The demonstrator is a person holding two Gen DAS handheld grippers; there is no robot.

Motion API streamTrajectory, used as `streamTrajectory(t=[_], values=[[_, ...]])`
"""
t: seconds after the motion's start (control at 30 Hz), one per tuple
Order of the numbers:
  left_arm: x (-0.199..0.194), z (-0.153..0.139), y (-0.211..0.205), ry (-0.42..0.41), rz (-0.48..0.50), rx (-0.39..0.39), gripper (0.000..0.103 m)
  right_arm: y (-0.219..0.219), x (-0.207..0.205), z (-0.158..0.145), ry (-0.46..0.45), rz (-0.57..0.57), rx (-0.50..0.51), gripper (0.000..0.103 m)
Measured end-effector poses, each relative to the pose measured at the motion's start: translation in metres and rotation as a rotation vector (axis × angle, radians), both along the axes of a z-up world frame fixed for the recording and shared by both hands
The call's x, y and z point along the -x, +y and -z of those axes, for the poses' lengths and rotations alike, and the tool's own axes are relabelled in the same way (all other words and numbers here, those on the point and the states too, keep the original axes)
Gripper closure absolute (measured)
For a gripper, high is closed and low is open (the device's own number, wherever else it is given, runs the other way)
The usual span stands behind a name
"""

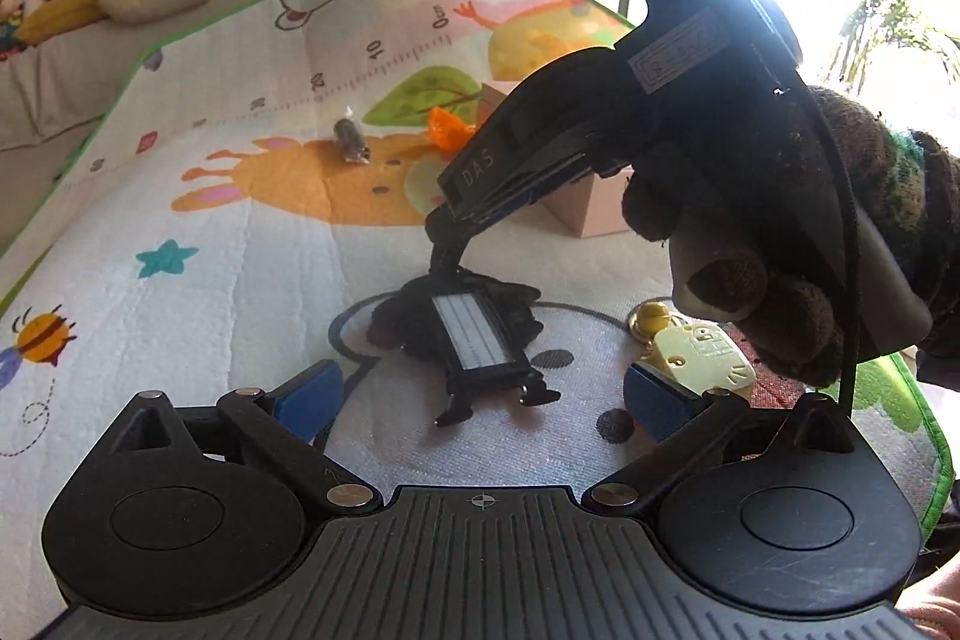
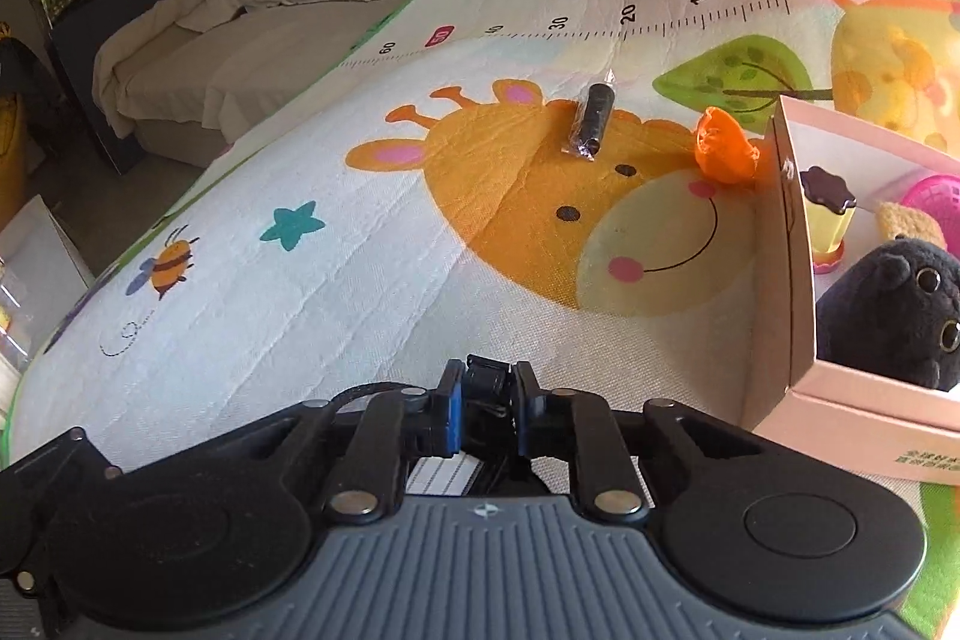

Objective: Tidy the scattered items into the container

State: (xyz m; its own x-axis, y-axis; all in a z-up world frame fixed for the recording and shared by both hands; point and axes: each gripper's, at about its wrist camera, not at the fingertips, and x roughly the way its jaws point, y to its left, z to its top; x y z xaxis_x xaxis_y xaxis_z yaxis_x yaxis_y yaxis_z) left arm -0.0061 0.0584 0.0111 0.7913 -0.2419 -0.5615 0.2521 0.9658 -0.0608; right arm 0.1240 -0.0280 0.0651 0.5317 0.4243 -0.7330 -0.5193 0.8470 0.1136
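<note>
My left gripper (image 1: 480,400) sits low over the play mat (image 1: 240,280) with its blue pads (image 1: 306,397) spread wide apart, nothing between them. Ahead on the mat lies a black tag (image 1: 477,340) with a white lined window, resting on a dark fuzzy lump I can't identify. My right gripper (image 1: 447,226) comes in from upper right, gloved hand (image 1: 780,280) on the handle, tips pinched on the strap end of that tag. Right of it, a cream keychain (image 1: 702,355) with a gold bell (image 1: 651,325), lying near my right pad. Farther back: a small dark wrapped roll (image 1: 351,141), an orange crumpled piece (image 1: 447,129), then the pink box (image 1: 591,214), mostly hidden behind the right gripper. Right wrist view: jaws nearly together, clamped on the black strap piece (image 2: 486,379), tag window just below. The box stands at right, open, holding a black plush (image 2: 894,304), a yellow cup toy (image 2: 831,220) and a pink basket (image 2: 939,202)
</note>
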Motion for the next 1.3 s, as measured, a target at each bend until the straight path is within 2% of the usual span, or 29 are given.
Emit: streamTrajectory(t=[0.2,0.3,0.43,0.53,0.77,0.87,0.93,1.17,1.3], values=[[0.001,-0.008,0.0,-0.054,-0.009,0.016,0.0,-0.028,0.018,-0.05,-0.068,-0.049,-0.126,0.089],[0.002,-0.013,-0.008,-0.09,0.013,0.016,0.0,-0.04,0.032,-0.074,-0.076,-0.069,-0.166,0.089],[0.001,-0.017,-0.018,-0.116,0.009,0.009,0.0,-0.046,0.046,-0.089,-0.066,-0.102,-0.197,0.089],[-0.003,-0.019,-0.024,-0.125,-0.022,0.007,0.0,-0.047,0.054,-0.091,-0.07,-0.117,-0.199,0.089],[-0.006,-0.017,-0.03,-0.149,-0.169,-0.034,0.0,-0.051,0.058,-0.093,-0.021,-0.094,-0.23,0.089],[-0.001,-0.012,-0.028,-0.123,-0.13,-0.027,0.0,-0.05,0.06,-0.09,-0.011,-0.087,-0.22,0.089],[-0.001,-0.01,-0.027,-0.117,-0.12,-0.057,0.0,-0.05,0.061,-0.088,-0.01,-0.089,-0.22,0.089],[-0.006,-0.017,0.004,-0.136,-0.233,-0.092,0.0,-0.057,0.066,-0.088,-0.019,-0.078,-0.223,0.089],[-0.008,-0.014,0.014,-0.118,-0.286,-0.133,0.0,-0.058,0.061,-0.088,-0.009,-0.063,-0.231,0.089]])
